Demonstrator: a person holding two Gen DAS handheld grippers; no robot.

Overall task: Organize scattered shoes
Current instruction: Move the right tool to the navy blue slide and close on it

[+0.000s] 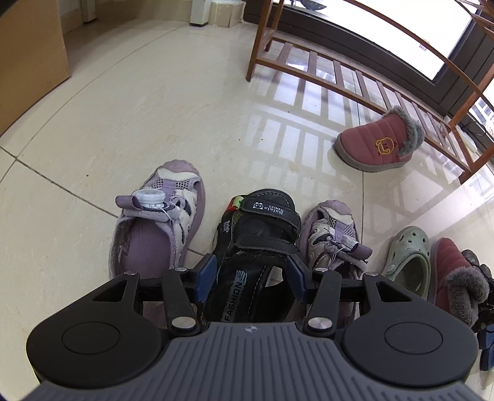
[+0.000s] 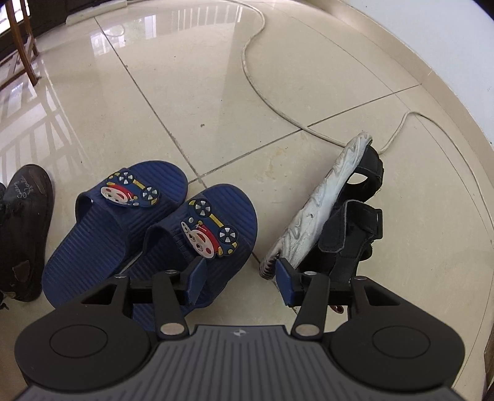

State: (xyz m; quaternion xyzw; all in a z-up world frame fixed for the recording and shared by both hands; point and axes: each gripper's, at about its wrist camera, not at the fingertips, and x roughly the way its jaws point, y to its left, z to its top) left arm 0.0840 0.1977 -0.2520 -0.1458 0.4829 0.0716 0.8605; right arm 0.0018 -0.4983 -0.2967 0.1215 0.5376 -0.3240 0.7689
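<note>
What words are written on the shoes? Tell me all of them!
"FASHION": heel strap of the black sandal.
"Balala Sport": its top strap, upside down; small, so spelling unsure.
"Balala": its side, also small.
Cursive writing on the dark brown shoe: too blurred to read.
Other shoes: pictures only, no words.

floor: glossy cream tile | wooden rack by bright window

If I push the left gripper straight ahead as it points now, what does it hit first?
Most likely the black sandal: the left gripper has its open jaws either side of its heel end. Whether they already touch it is unclear.
</note>
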